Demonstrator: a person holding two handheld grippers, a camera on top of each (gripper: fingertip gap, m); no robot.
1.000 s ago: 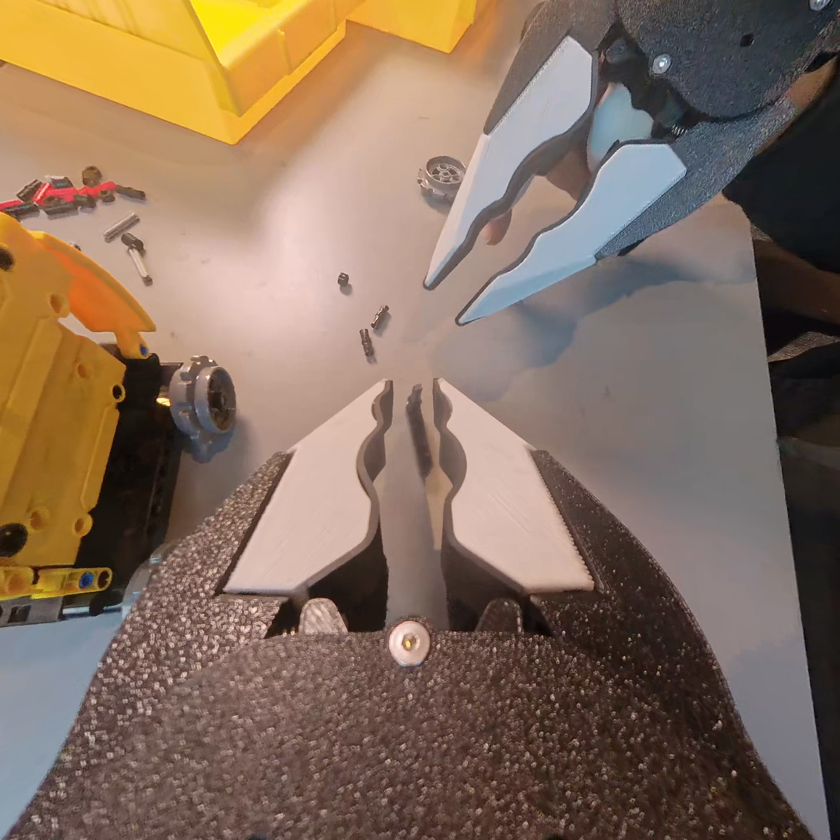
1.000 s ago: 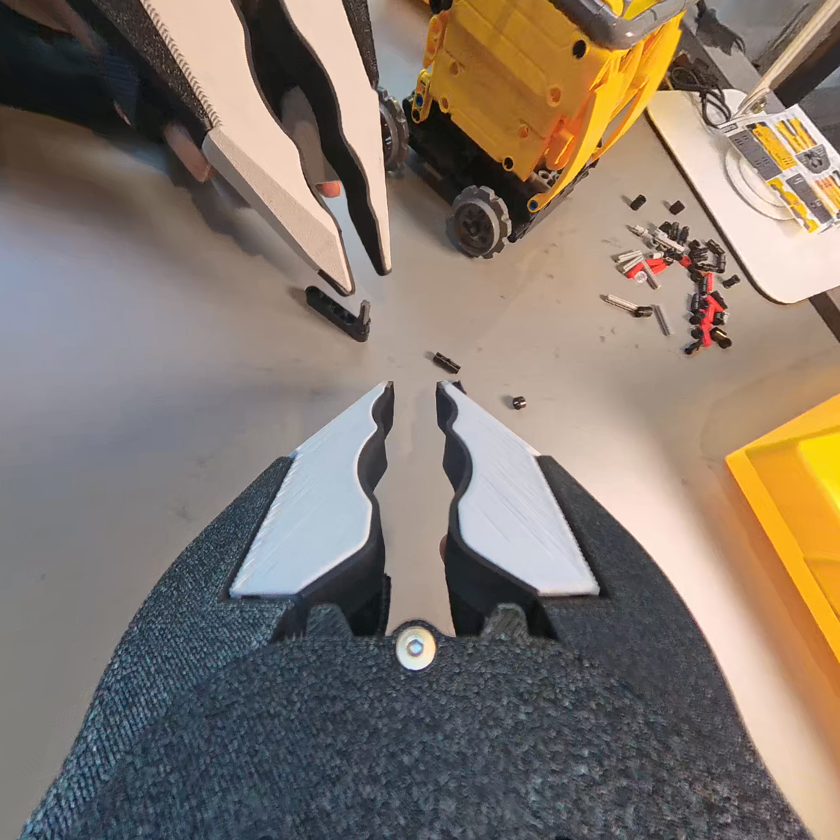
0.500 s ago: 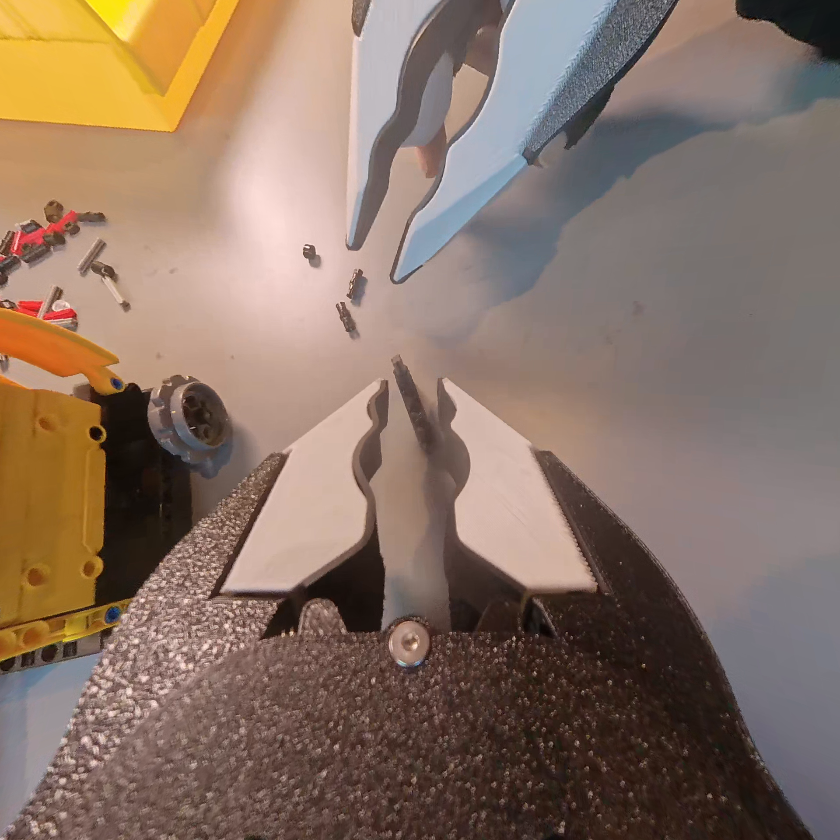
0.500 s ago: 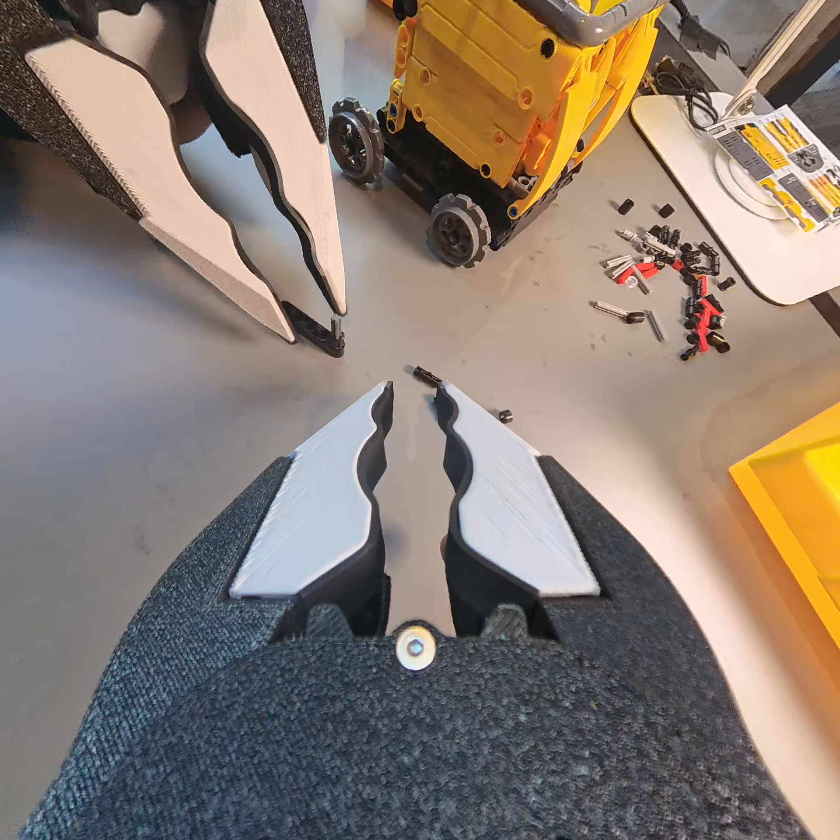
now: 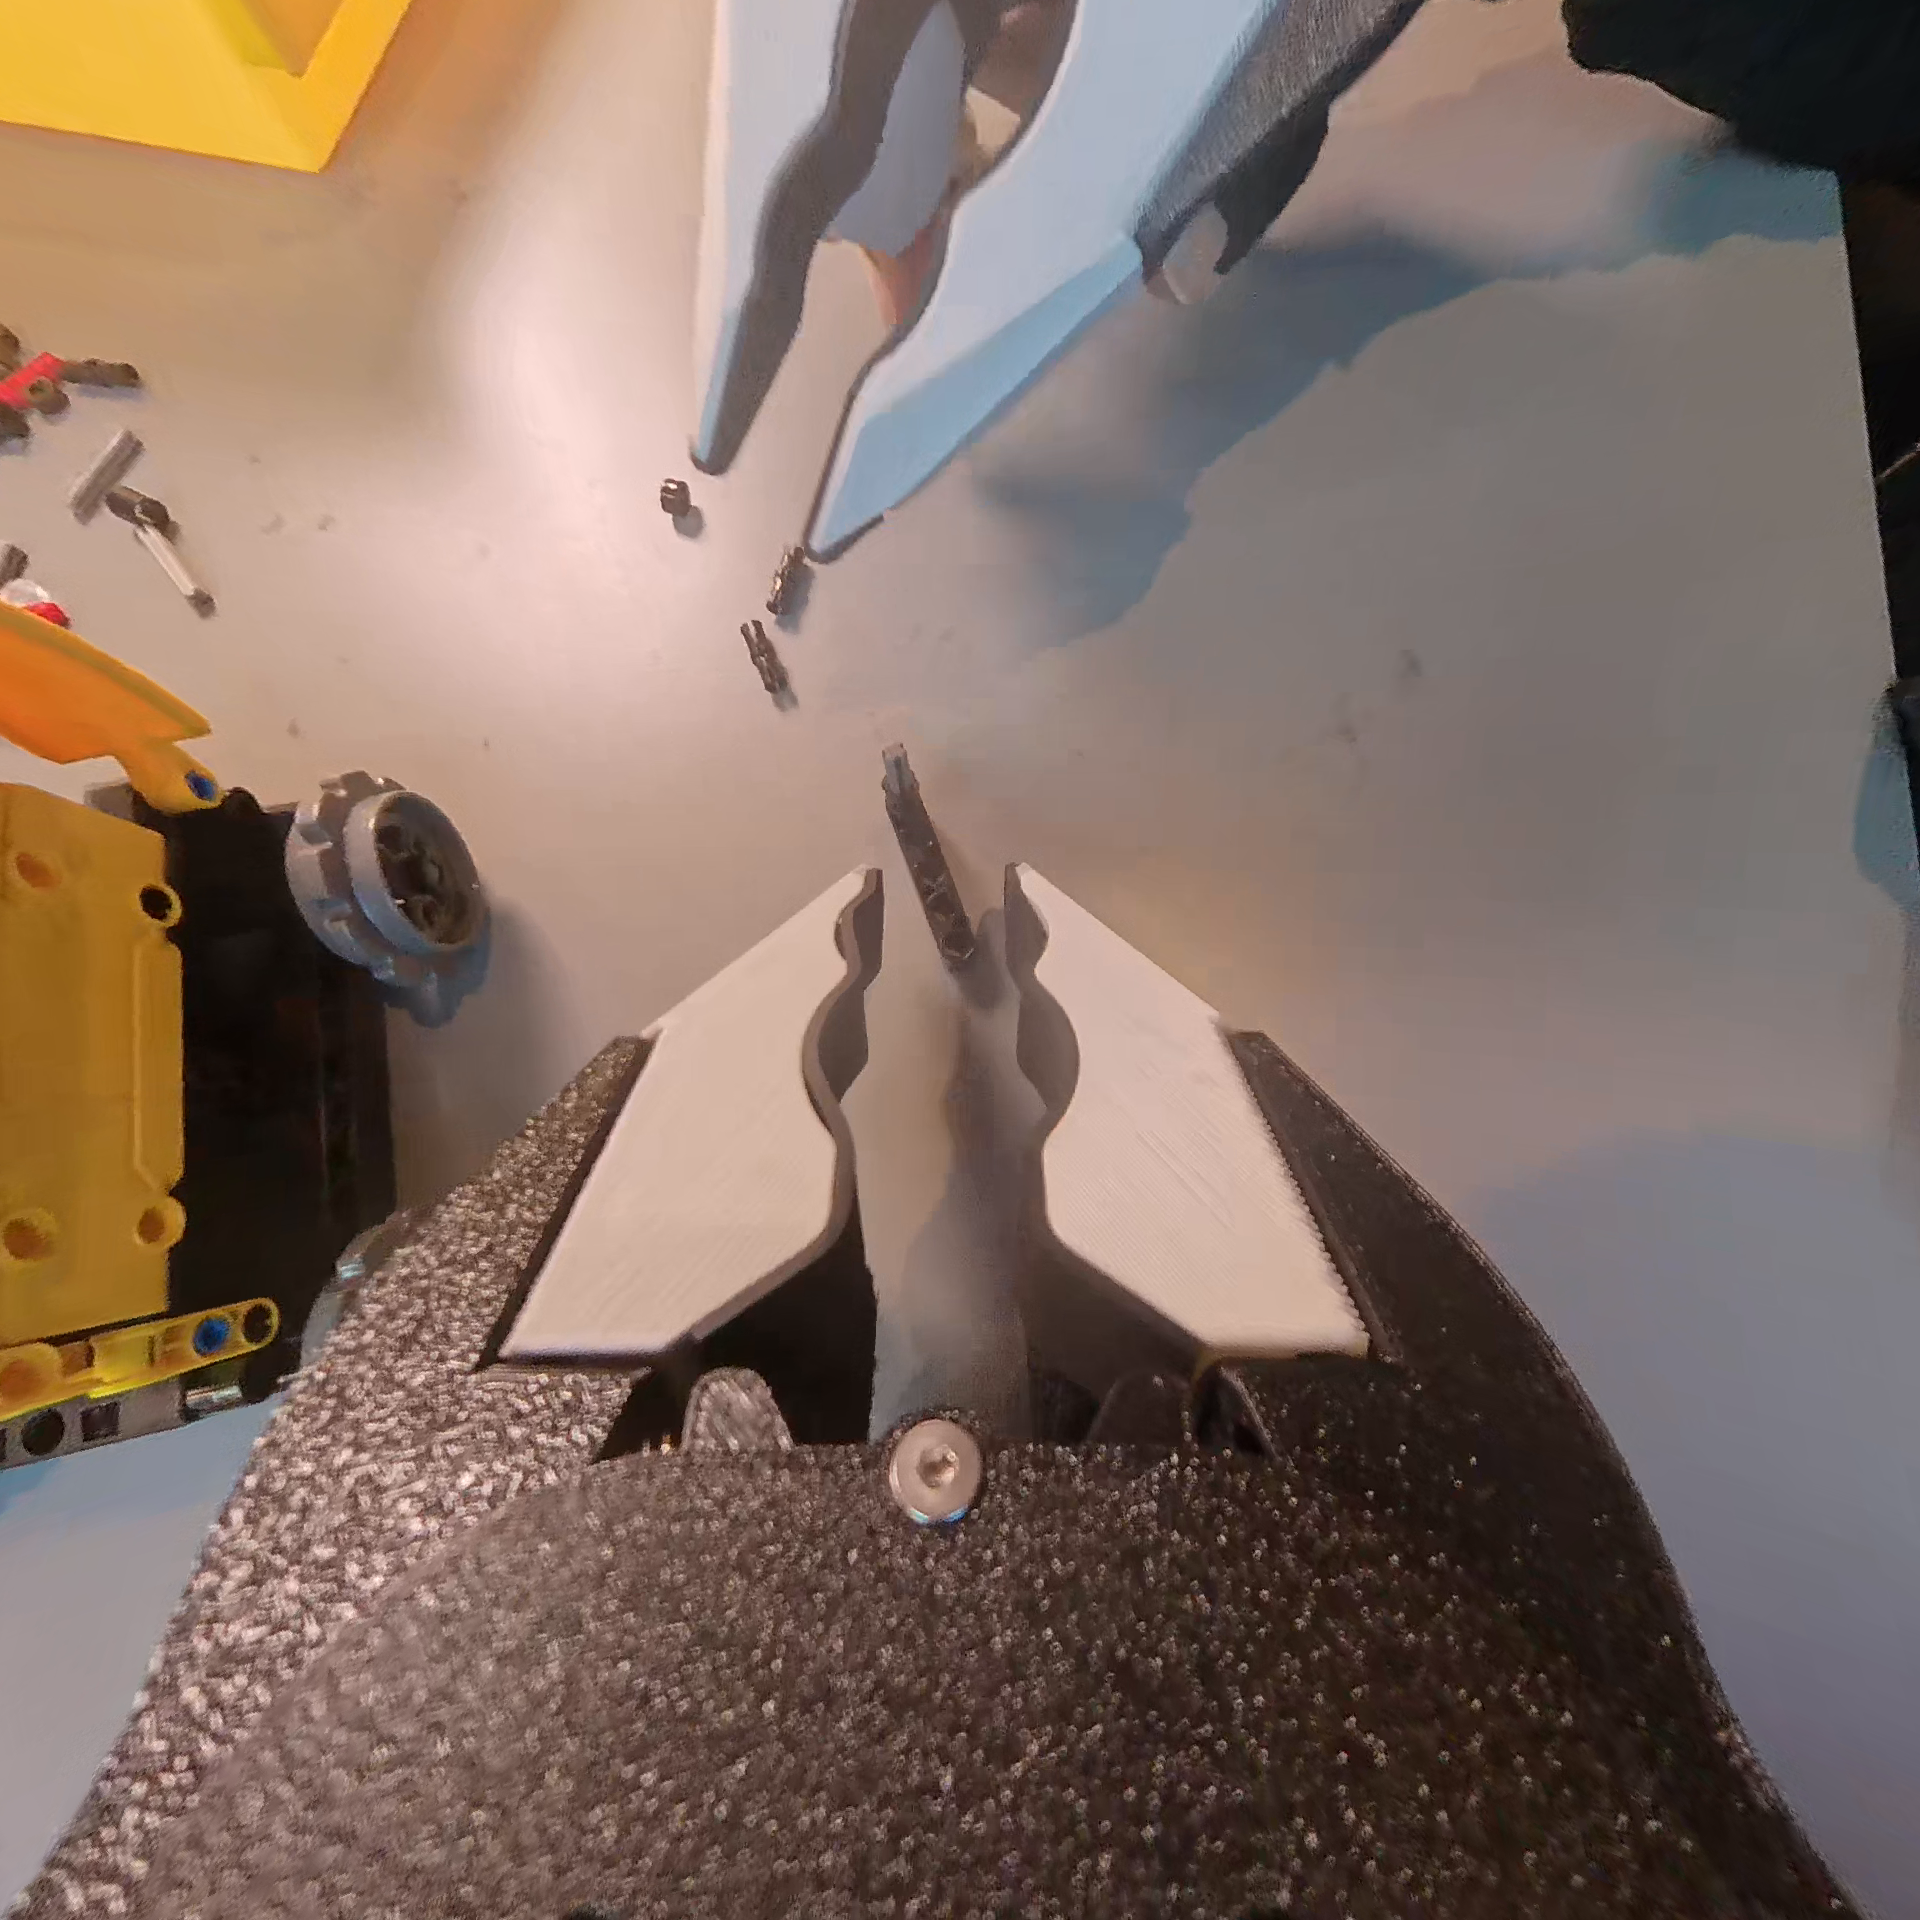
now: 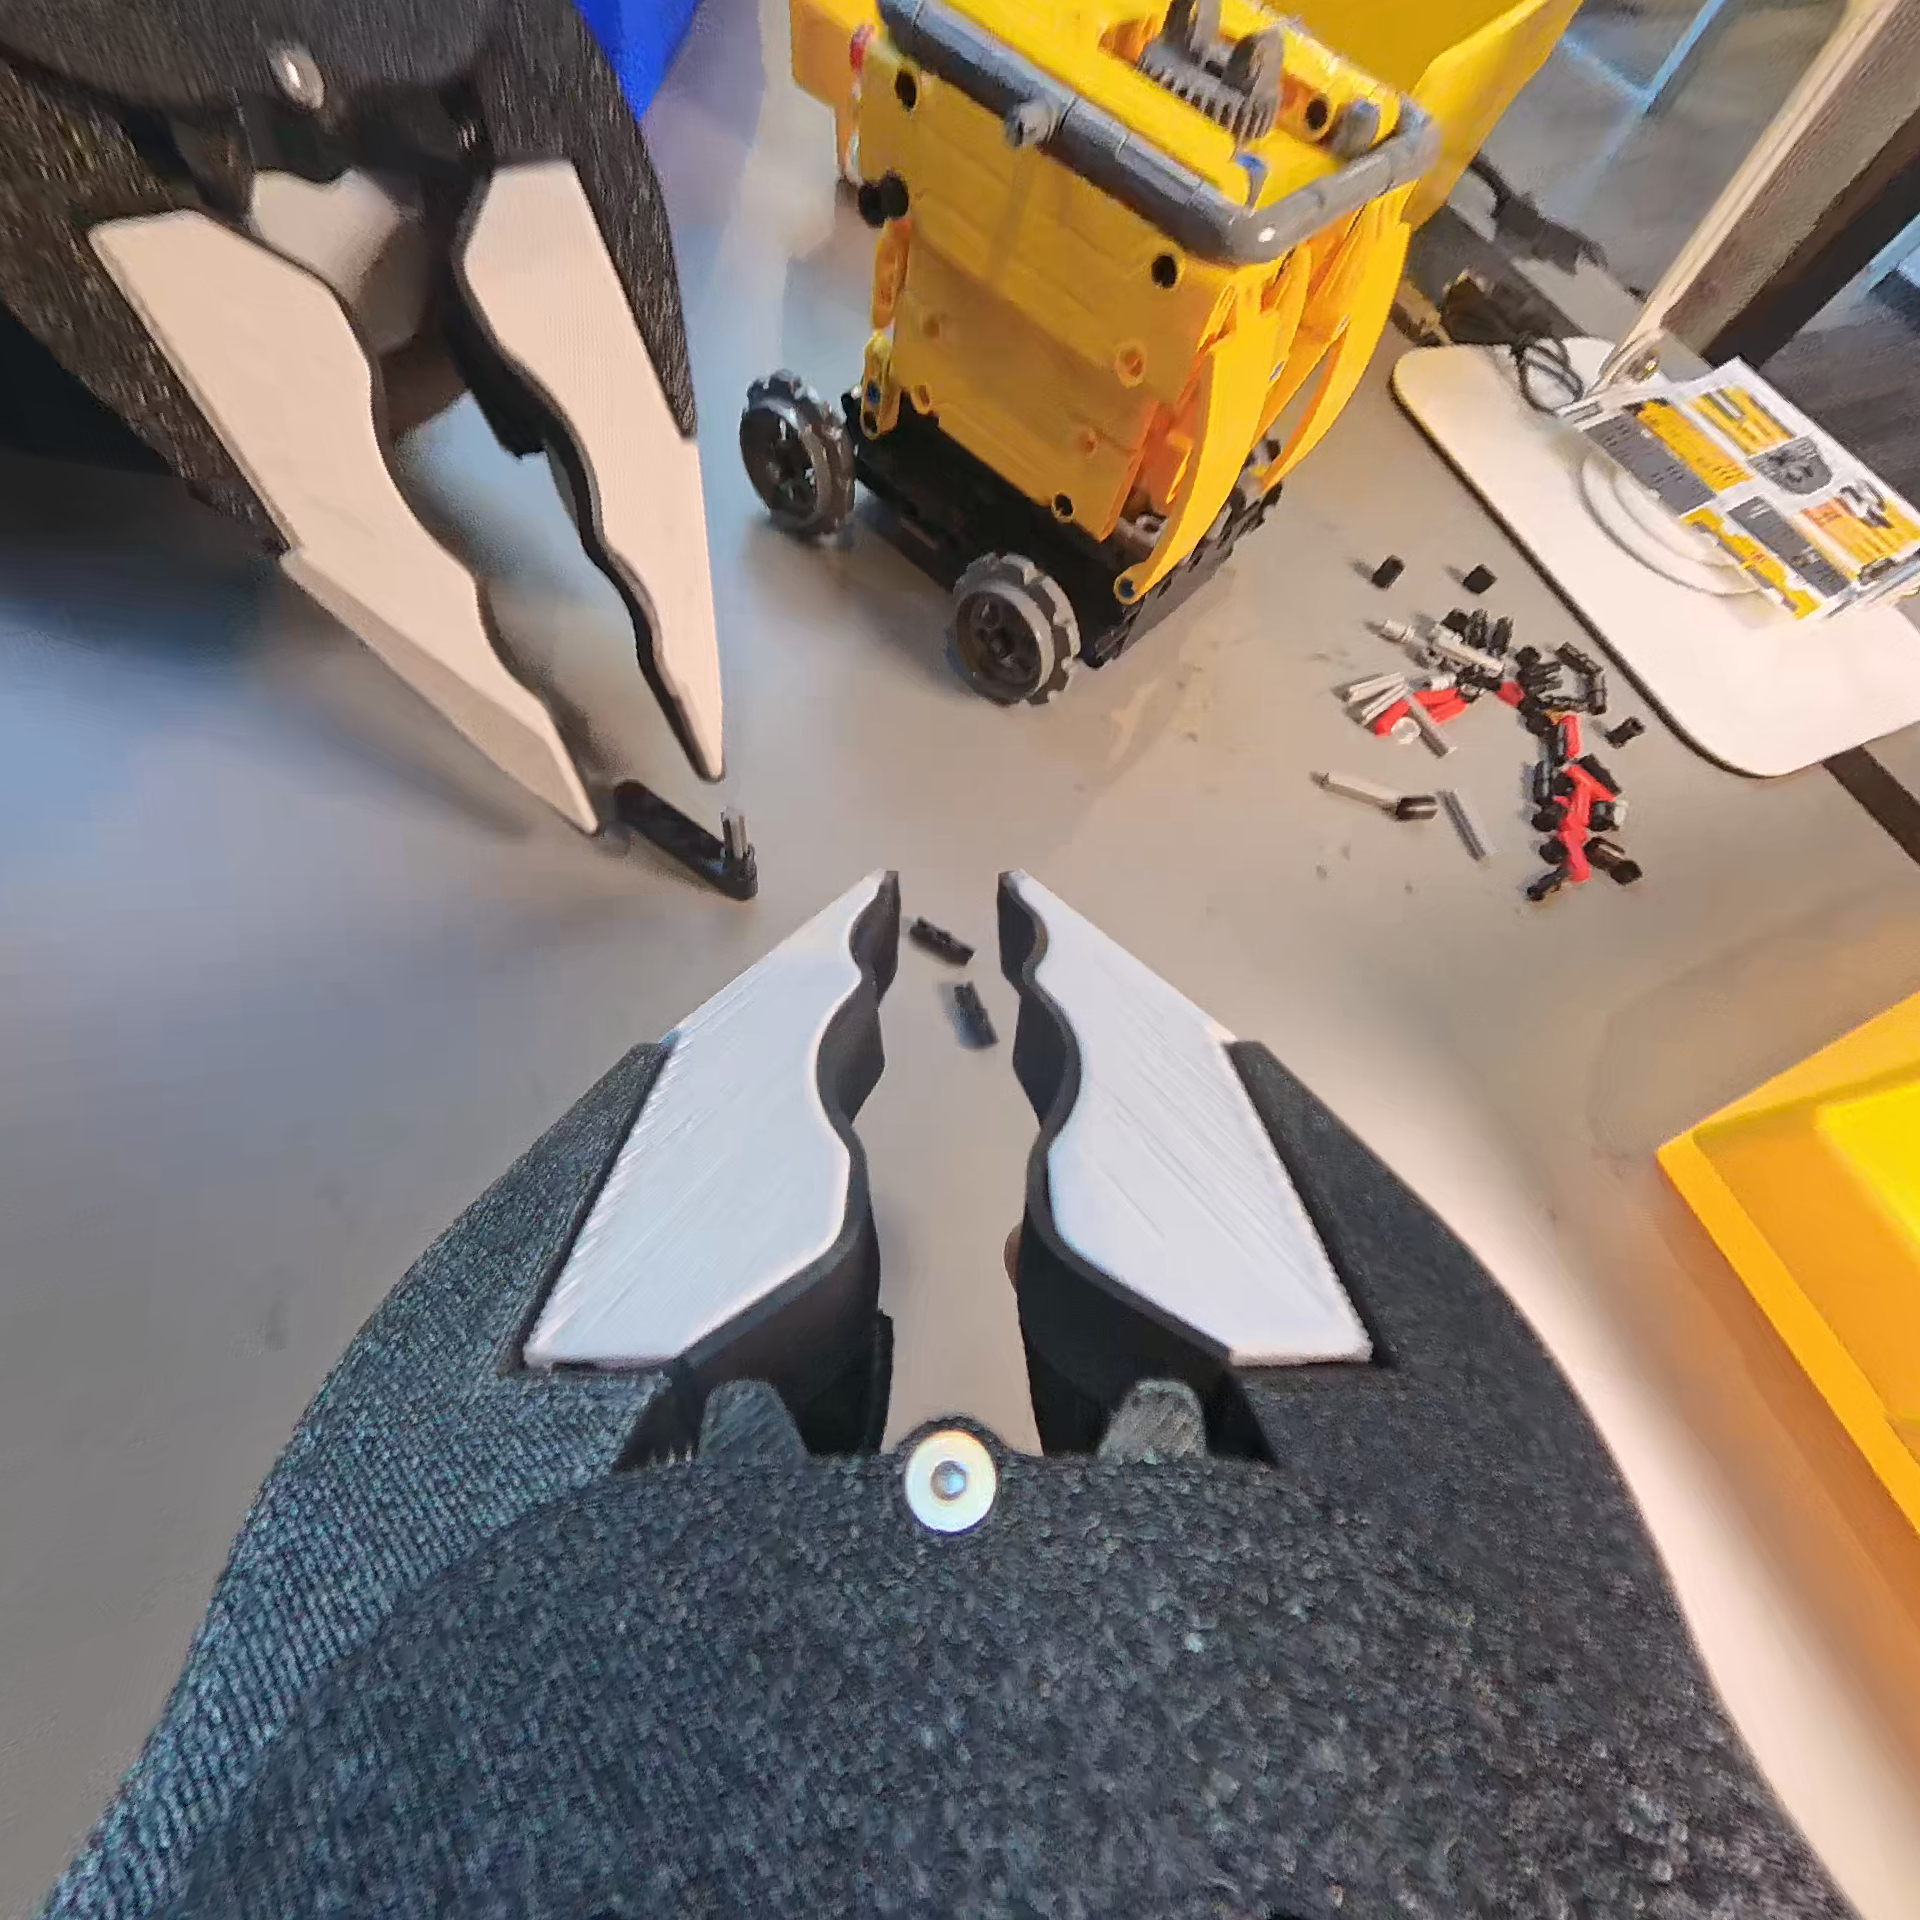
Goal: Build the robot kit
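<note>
Across a grey table point(image 6: 260, 1039), seen from both wrists. At the far side, standing on dark toothed wheels point(image 6: 1013, 629), a yellow brick-built vehicle point(image 6: 1091, 312) with a grey bar along its top. At the right edge of the right wrist view, a corner of a yellow bin point(image 6: 1818, 1247). Beyond that, a white board point(image 6: 1714, 665) bearing a printed leaflet point(image 6: 1745, 488).

Reaching down over the table near the vehicle, the left gripper point(image 6: 644, 795), jaws parted well wider than anything between them and clamped on nothing. Lying flat on the table at its fingertips, a short black beam point(image 6: 681, 836) with a grey pin upright at one end. In the left wrist view, that black beam point(image 5: 930, 862) just beside the right-hand finger of the left gripper point(image 5: 940, 883). Cannot tell whether touching.

Facing it from the opposite side, the right gripper point(image 6: 948, 883), jaws likewise apart by a moderate gap and empty. On the table between its fingers, two small black pins point(image 6: 940, 938), close together but apart. From the left wrist view, the right gripper point(image 5: 771, 509) blurred, one tip just beside the nearer of the black pins point(image 5: 787, 577).

Between vehicle and board, a scatter of red, black and grey small parts point(image 6: 1538, 727). Near the other tip of the right gripper, a lone black bush point(image 5: 675, 497).
</note>
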